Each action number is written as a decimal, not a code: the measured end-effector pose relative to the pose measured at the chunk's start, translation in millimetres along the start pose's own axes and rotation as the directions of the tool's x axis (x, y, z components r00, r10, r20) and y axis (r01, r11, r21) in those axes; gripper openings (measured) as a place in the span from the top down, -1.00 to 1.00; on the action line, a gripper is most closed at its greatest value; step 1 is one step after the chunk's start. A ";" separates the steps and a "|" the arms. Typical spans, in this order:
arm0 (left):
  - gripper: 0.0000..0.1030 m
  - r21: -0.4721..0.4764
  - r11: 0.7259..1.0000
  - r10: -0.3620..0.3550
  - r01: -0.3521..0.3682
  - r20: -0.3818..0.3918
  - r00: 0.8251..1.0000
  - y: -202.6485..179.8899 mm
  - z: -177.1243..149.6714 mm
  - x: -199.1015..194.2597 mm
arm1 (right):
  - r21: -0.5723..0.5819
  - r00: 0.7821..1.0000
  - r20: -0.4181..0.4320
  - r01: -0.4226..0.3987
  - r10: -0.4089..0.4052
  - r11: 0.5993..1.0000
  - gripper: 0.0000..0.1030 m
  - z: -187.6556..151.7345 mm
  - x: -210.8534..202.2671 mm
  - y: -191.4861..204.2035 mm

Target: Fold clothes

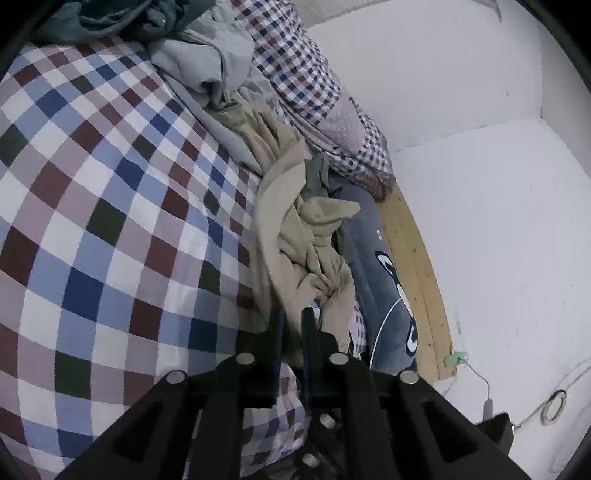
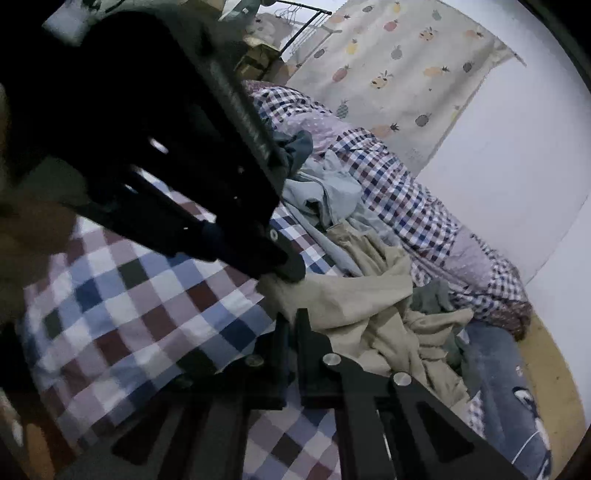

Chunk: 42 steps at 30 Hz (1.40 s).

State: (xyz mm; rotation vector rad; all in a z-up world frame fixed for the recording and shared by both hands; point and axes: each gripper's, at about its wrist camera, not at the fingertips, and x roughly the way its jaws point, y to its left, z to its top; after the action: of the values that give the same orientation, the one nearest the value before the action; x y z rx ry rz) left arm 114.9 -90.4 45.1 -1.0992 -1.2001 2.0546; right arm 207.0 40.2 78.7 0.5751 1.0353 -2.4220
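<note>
A crumpled beige garment [image 1: 303, 236] [image 2: 354, 295] lies on the checkered bedsheet [image 1: 110, 221] [image 2: 129, 306], running toward the wall side. My left gripper [image 1: 292, 317] is shut on a fold of it. In the right wrist view the left gripper [image 2: 288, 267] pinches the garment's near corner and lifts it slightly. Just below that corner, my right gripper [image 2: 293, 317] has its fingers nearly together, with the beige edge running into the tips. A light grey-blue garment [image 1: 207, 62] [image 2: 325, 188] and a dark teal one [image 1: 110, 18] [image 2: 295, 147] lie heaped further up the bed.
A small-check quilt [image 1: 295, 62] [image 2: 399, 184] is bunched along the wall. A blue cartoon-print cushion [image 1: 384, 280] [image 2: 498, 369] sits by the wooden bed rail [image 1: 417, 266]. The white wall [image 1: 480, 221] carries a green plug with a cable [image 1: 458, 357]. A fruit-print curtain [image 2: 399, 55] hangs behind.
</note>
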 end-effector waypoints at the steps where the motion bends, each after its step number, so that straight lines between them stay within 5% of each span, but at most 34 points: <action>1: 0.58 0.010 1.000 0.011 -0.011 0.005 1.000 -1.3 0.6 -0.5 | 0.010 1.000 -0.002 -0.013 0.013 1.000 0.98 -1.5 -7.2 -2.9; 6: 0.01 0.059 0.998 0.038 -0.038 -0.001 0.999 -11.4 0.6 5.0 | 0.070 0.998 0.003 -0.066 0.066 0.995 0.99 -20.3 -69.5 -16.1; 12: -0.20 0.134 0.988 0.084 -0.080 -0.026 0.996 -26.1 4.3 18.2 | 0.025 0.985 -0.006 -0.170 0.171 0.985 0.98 -47.0 -131.3 -3.9; 18: -0.28 0.151 0.968 0.199 -0.201 0.027 0.980 -23.4 24.2 19.5 | 0.049 0.918 -0.173 -0.353 0.356 0.934 0.97 -99.4 -127.2 10.0; 26: -0.28 0.172 0.947 0.273 -0.273 0.024 0.962 -23.7 53.3 30.6 | 0.227 0.847 -0.149 -0.473 0.511 0.851 0.87 -114.7 -140.6 -24.6; 28: -0.29 0.192 0.942 0.275 -0.276 0.034 0.961 -30.2 61.2 28.9 | 0.261 0.825 -0.123 -0.510 0.552 0.820 0.59 -114.2 -141.6 -30.2; 32: -0.38 0.253 0.924 0.270 -0.286 0.096 0.958 -46.9 75.0 22.5 | 0.384 0.865 -0.036 -0.450 0.500 0.806 0.13 -105.7 -123.2 -56.5; 36: -0.62 0.248 0.915 0.276 -0.319 0.194 0.942 -48.3 83.5 9.4 | 0.510 0.918 0.006 -0.345 0.397 0.788 0.07 -85.5 -81.5 -96.1; 42: -0.62 0.182 0.936 0.267 -0.301 0.186 0.946 -38.1 99.6 2.3 | 0.570 0.936 0.033 -0.305 0.349 0.763 0.07 -25.5 0.6 -152.2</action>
State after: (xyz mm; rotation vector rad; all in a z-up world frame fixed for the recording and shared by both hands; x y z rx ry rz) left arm 31.0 -116.5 105.5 -1.0762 -0.9090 2.4664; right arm 128.9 153.8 148.2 0.9598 0.1695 -2.3726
